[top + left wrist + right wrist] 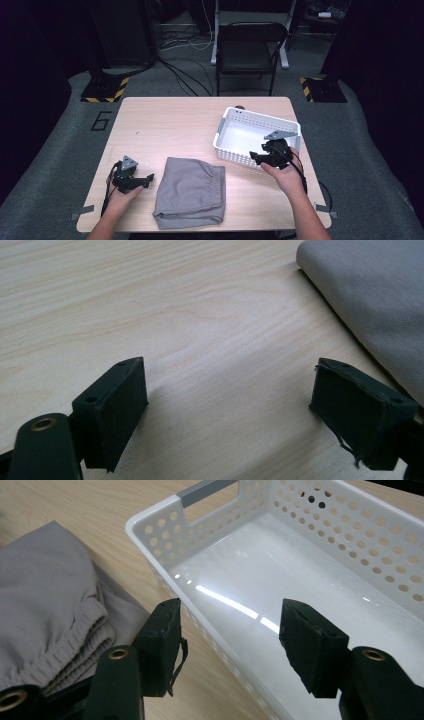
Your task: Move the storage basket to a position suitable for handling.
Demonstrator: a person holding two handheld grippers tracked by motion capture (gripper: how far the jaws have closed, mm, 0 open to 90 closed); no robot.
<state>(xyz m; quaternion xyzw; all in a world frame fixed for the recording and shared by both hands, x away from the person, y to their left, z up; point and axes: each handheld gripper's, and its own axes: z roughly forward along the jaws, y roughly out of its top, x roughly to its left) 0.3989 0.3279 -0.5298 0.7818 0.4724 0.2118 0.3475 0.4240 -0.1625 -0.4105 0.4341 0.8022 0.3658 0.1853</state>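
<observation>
We see a folded grey cloth garment (190,191) lying on the pale wooden surface (165,125), with our left hand-held gripper (148,181) just beside its left edge. Our right hand-held gripper (254,158) is over the near rim of the empty white perforated plastic basket (240,120).

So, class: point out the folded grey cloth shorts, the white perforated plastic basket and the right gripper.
folded grey cloth shorts (192,192), high view, middle of fabric
white perforated plastic basket (320,510), right gripper view, far wall
right gripper (256,159), high view, between fingertips

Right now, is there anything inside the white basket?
Nothing lies inside the white basket; its shiny floor looks bare. The right gripper, open, hangs over its near wall and hides a little of the floor. The folded grey cloth lies outside it on the table.
</observation>
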